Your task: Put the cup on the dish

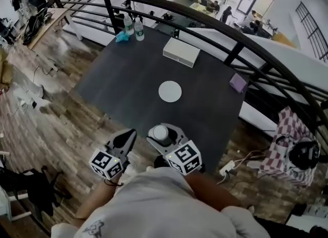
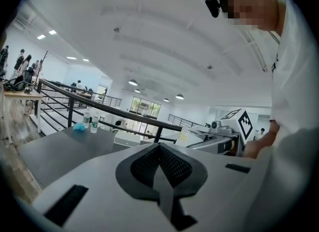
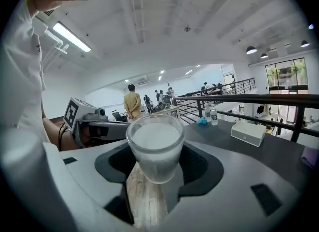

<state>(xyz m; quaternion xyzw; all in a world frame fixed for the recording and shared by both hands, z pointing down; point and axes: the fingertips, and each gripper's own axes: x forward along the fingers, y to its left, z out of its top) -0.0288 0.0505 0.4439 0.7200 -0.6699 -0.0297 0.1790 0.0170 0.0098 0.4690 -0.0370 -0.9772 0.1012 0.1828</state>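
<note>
Clamping the cup (image 3: 155,148) well short of the dish (image 1: 170,91), the right gripper (image 1: 165,138) risks landing it off-centre and tipping it on the rim, while the left gripper (image 2: 160,168) sits closed, empty.

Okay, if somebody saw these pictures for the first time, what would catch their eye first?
Most likely the translucent cup, gripped upright in the right hand-held gripper and held close to the person's body, by the near edge of the dark table. Next comes the white round dish lying at the table's middle. The left hand-held gripper sits shut and empty beside the right one.
</note>
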